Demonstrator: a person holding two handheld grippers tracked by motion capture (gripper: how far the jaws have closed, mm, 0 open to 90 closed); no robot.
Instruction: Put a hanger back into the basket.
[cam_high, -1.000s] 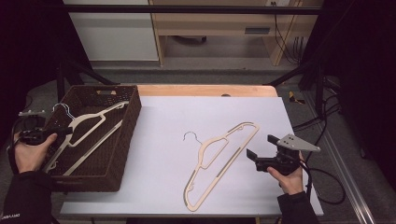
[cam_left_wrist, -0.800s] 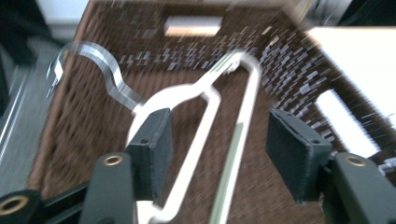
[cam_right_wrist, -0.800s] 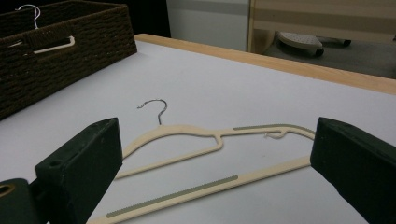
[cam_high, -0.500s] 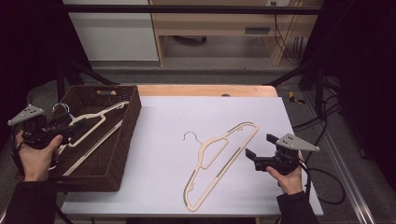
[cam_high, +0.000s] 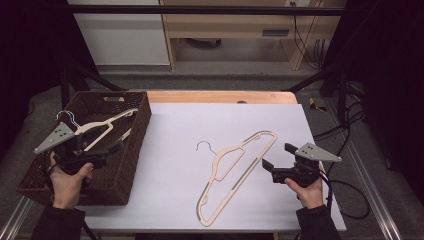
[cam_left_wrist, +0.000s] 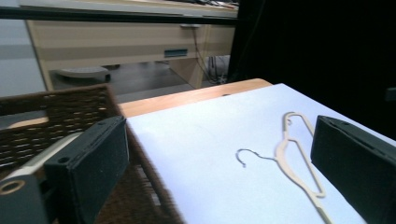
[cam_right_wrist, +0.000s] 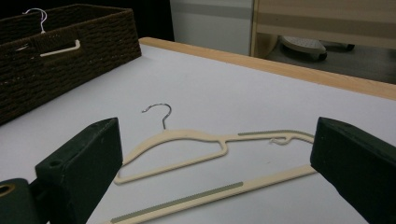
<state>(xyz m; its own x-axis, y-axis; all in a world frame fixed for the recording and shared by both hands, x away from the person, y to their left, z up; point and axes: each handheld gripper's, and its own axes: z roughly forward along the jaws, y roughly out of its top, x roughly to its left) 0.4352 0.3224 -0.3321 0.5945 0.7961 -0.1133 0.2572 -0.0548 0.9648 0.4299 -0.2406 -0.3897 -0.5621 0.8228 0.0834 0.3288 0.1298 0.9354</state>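
A cream hanger with a wire hook lies flat on the white table sheet, at centre. A second cream hanger rests in the dark wicker basket at left. My left gripper hovers over the basket and points right. Its jaws have just been opening and stand wide with nothing between them. Beyond them lies the table hanger. My right gripper is open just right of that hanger, whose neck lies ahead between the jaws, untouched.
The wooden table edge runs along the back, with a cabinet and floor beyond. Black frame bars stand at both sides. Cables trail off the table's right side. The basket sits at the far left in the right gripper view.
My left gripper has moved right from the hook end of the basket hanger, over the basket, and its jaws have widened. The right hand and the table hanger have stayed put.
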